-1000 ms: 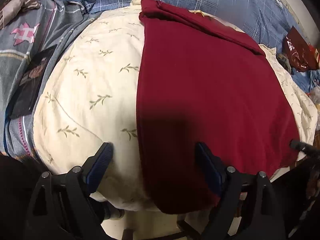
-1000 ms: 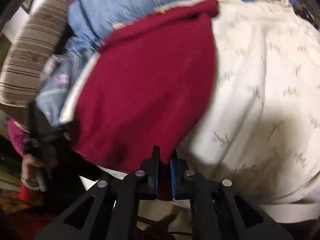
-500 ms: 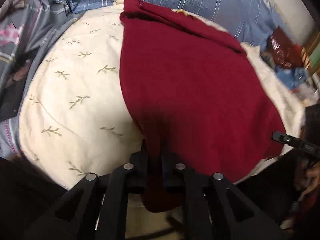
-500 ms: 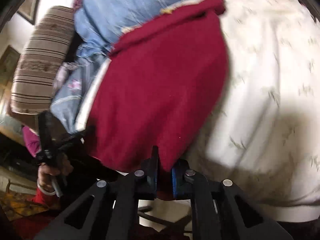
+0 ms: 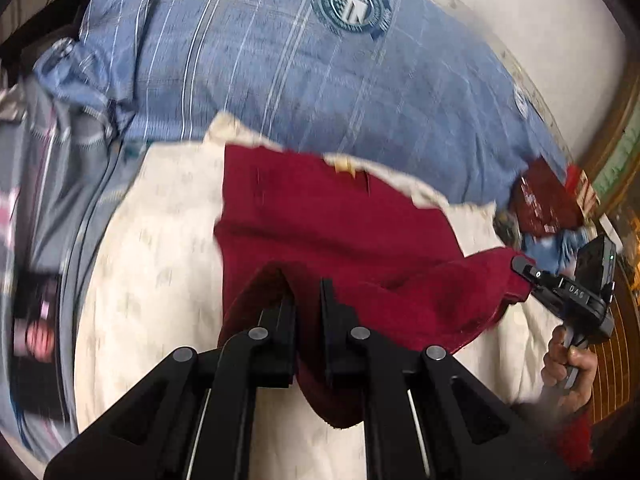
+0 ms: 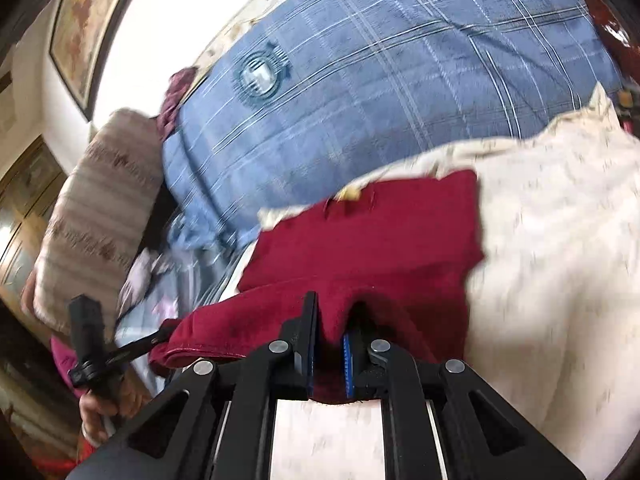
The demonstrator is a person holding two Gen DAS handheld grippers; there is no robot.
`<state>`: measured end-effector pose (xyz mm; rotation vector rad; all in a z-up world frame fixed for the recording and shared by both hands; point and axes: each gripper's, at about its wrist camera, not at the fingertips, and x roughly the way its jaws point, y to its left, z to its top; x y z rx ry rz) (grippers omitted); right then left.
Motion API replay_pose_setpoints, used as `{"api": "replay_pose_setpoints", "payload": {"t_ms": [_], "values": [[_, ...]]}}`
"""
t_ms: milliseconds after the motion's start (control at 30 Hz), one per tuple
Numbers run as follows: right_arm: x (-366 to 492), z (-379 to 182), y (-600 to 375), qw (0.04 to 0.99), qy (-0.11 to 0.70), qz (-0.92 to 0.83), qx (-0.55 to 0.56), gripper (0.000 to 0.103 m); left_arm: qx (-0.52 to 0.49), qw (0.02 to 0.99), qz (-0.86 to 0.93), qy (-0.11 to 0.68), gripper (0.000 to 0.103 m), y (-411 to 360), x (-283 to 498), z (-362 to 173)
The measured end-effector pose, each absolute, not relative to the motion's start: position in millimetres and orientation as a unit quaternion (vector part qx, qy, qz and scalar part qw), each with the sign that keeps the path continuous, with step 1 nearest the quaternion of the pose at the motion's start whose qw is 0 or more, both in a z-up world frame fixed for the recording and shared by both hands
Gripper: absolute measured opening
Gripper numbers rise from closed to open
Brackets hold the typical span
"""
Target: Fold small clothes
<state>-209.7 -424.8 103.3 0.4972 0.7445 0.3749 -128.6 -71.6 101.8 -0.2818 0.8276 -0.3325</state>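
A dark red garment [image 5: 340,224] lies on a cream leaf-print pillow [image 5: 160,264]. My left gripper [image 5: 307,292] is shut on its near hem and holds that hem lifted toward the far edge, so the cloth bows up over itself. My right gripper [image 6: 334,316] is shut on the other near corner of the red garment [image 6: 372,232] and lifts it the same way. The right gripper also shows in the left wrist view [image 5: 528,270], and the left gripper in the right wrist view [image 6: 160,336]. The far edge with a yellow label stays on the pillow [image 6: 560,240].
A blue plaid blanket [image 5: 320,80] lies behind the pillow. A grey patterned quilt [image 5: 48,200] is on the left, a dark red packet [image 5: 548,200] at the right. A striped cushion [image 6: 92,200] and a framed picture [image 6: 84,12] stand by the wall.
The left gripper closed on the near hem. Both grippers then lifted the near edge and carried it forward, so the flat garment now folds up over its far half.
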Motion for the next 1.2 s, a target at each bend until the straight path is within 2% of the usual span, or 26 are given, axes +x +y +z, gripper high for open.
{"api": "replay_pose_setpoints", "payload": {"t_ms": [200, 433, 467, 500, 533, 567, 600, 633, 700, 767, 867, 1033, 1100, 1133, 1200], "values": [[-128, 92, -437, 0.886, 0.361, 0.147, 0.25, 0.009, -0.133, 0.898, -0.138, 0.396, 0.007, -79, -55, 99], [-53, 42, -450, 0.872, 0.388, 0.104, 0.28, 0.012, -0.176, 0.881, -0.14, 0.416, 0.01, -79, 17, 62], [-45, 33, -453, 0.864, 0.395, 0.103, 0.294, 0.014, -0.18, 0.879, -0.142, 0.418, 0.014, -78, 22, 59], [-42, 28, -456, 0.861, 0.397, 0.106, 0.299, 0.017, -0.176, 0.878, -0.143, 0.422, 0.023, -77, 26, 57], [-40, 26, -458, 0.86, 0.395, 0.112, 0.304, 0.027, -0.168, 0.88, -0.139, 0.421, 0.028, -76, 26, 58], [-42, 27, -462, 0.863, 0.385, 0.109, 0.307, 0.044, -0.16, 0.886, -0.129, 0.416, 0.045, -74, 25, 60], [-44, 30, -466, 0.868, 0.375, 0.099, 0.31, 0.054, -0.153, 0.894, -0.116, 0.406, 0.061, -71, 21, 65], [-51, 35, -475, 0.874, 0.358, 0.078, 0.318, 0.063, -0.154, 0.903, -0.105, 0.388, 0.065, -65, 16, 72], [-61, 46, -485, 0.877, 0.342, 0.074, 0.328, 0.063, -0.18, 0.907, -0.103, 0.367, 0.071, -53, 10, 81], [-71, 59, -480, 0.886, 0.341, 0.095, 0.298, 0.055, -0.196, 0.905, -0.106, 0.362, 0.071, -49, 8, 84], [-68, 67, -446, 0.898, 0.363, 0.115, 0.22, 0.052, -0.178, 0.905, -0.103, 0.373, 0.071, -57, 10, 80], [-22, 35, -411, 0.898, 0.412, 0.065, 0.141, 0.05, -0.129, 0.88, -0.061, 0.453, 0.071, -68, 31, 38], [4, 9, -422, 0.885, 0.443, 0.024, 0.142, 0.048, -0.116, 0.871, -0.044, 0.475, 0.072, -68, 37, 21], [15, -4, -429, 0.875, 0.458, 0.01, 0.156, 0.044, -0.118, 0.869, -0.046, 0.478, 0.073, -68, 38, 16], [25, -15, -440, 0.869, 0.459, 0.007, 0.184, 0.042, -0.127, 0.868, -0.047, 0.478, 0.075, -64, 38, 14]]}}
